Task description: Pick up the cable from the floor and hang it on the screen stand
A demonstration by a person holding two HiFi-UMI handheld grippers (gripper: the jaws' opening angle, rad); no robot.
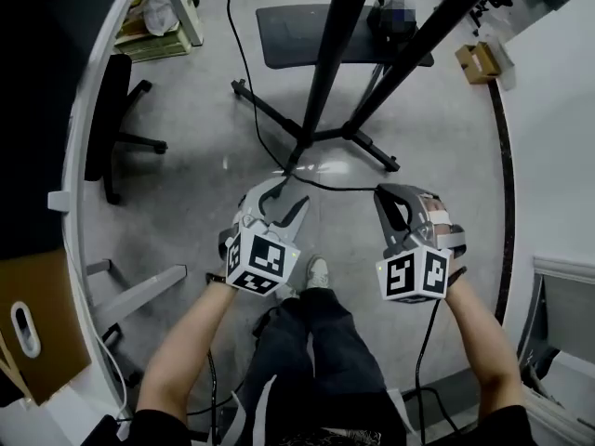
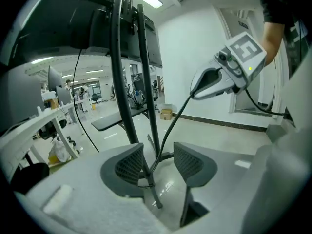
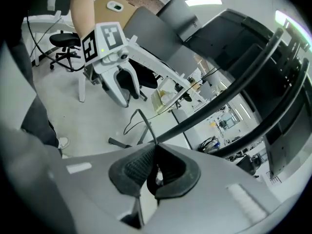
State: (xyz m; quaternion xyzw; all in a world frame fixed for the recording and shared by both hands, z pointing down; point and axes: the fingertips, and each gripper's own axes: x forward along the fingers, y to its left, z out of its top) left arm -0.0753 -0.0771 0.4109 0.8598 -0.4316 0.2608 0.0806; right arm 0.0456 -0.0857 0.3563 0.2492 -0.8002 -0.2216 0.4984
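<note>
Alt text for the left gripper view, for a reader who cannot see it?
The left gripper stands open, a black cable seen loose between its jaws and running up to the right gripper, which is shut on it. Behind rise the dark poles of the screen stand.

Ahead: two slanted stand poles [image 1: 333, 45] block your way, their feet [image 1: 372, 150] splayed below | Left: office chair [image 1: 112, 110] stands near | Open: bare floor [image 1: 186, 212] between chair and poles, and the gap between the poles
</note>
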